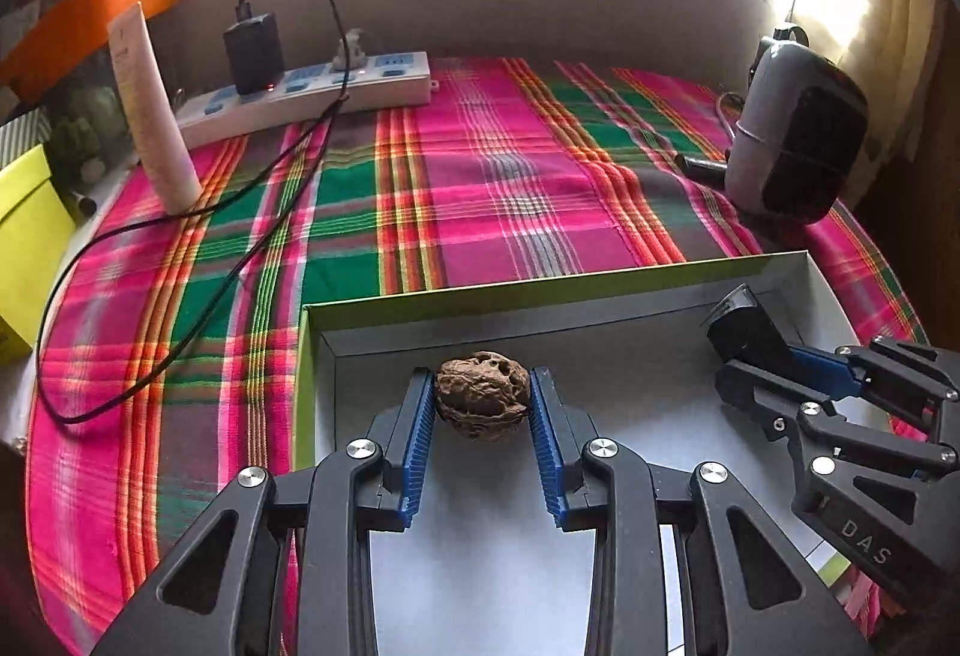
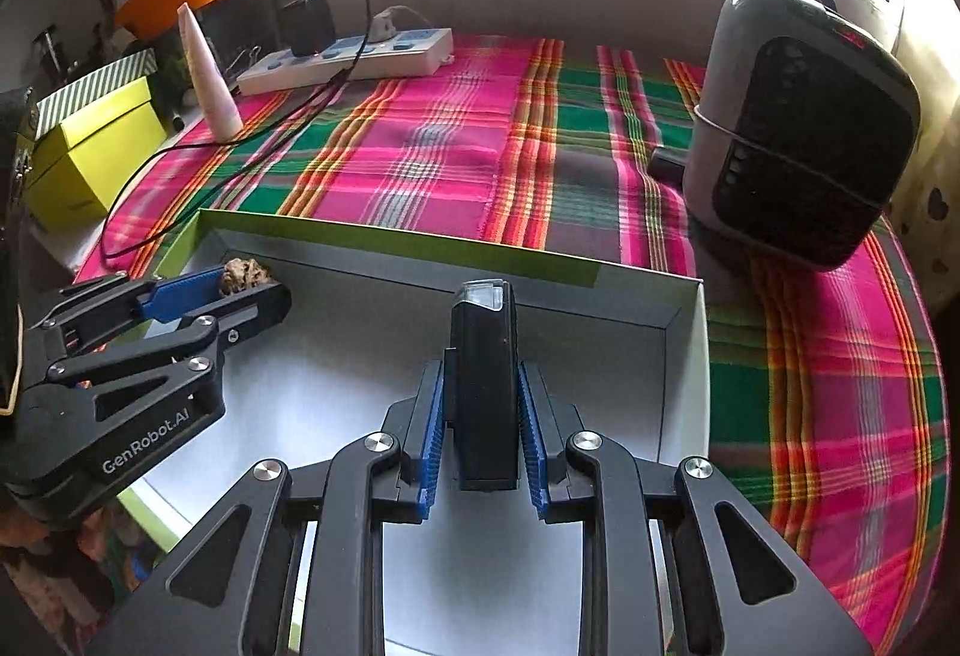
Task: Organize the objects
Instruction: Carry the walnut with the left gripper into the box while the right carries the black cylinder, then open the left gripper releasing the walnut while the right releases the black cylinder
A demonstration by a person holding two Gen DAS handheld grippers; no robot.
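Note:
My left gripper (image 1: 482,392) is shut on a brown wrinkled walnut (image 1: 482,403) and holds it over the left part of an open white box with a green rim (image 1: 540,290). My right gripper (image 2: 482,386) is shut on a slim black device with a clear tip (image 2: 485,386), upright over the box's right part (image 2: 684,374). The right gripper also shows in the left wrist view (image 1: 774,356), holding the black device (image 1: 744,323). The left gripper with the walnut (image 2: 246,275) shows in the right wrist view (image 2: 240,290).
The box lies on a pink and green plaid cloth (image 1: 480,188). At the back are a white power strip (image 1: 312,95) with a black charger and cable, and a white tube (image 1: 153,116). A grey and black heater (image 2: 798,128) stands right. A yellow-green box (image 2: 90,158) sits left.

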